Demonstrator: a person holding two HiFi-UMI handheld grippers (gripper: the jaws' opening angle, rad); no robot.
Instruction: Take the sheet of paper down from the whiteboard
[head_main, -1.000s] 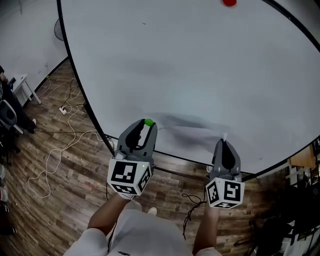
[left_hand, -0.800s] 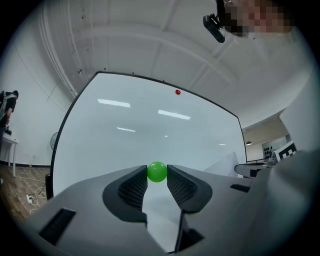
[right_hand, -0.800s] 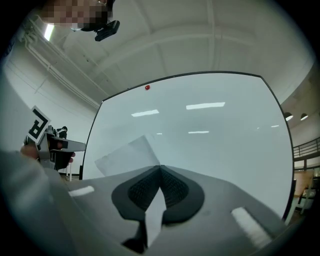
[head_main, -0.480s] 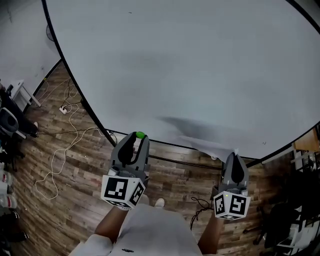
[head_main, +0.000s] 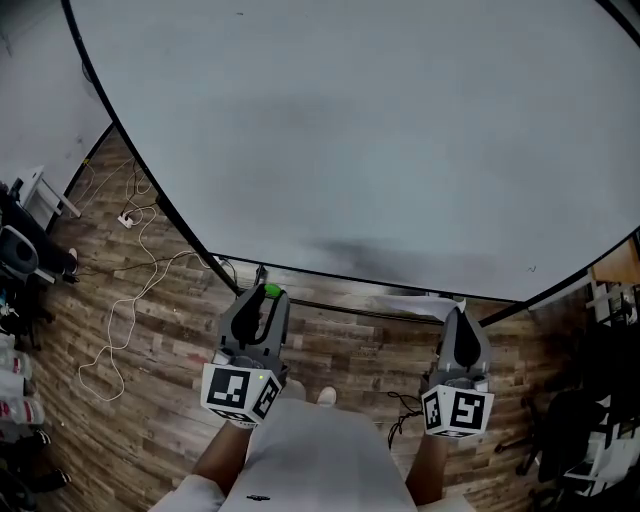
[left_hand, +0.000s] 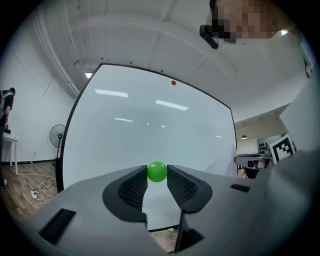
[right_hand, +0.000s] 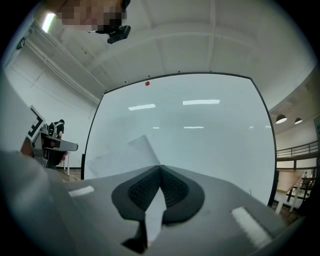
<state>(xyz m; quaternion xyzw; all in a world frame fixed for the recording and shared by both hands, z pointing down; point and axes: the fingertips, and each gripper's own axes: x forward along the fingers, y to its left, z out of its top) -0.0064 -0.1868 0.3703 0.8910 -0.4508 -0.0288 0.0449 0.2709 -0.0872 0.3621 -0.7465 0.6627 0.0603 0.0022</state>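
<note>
Now the whiteboard (head_main: 380, 130) stands bare ahead, and the sheet of paper (head_main: 412, 302) looks free of it, low by its bottom edge. The right gripper (head_main: 459, 318) has its jaws pressed flat on the sheet's corner. The left gripper (head_main: 267, 298), partly open, clamps a small green magnet (head_main: 271, 291). Best to hold both grips firm and draw the sheet away flat, without creasing.
</note>
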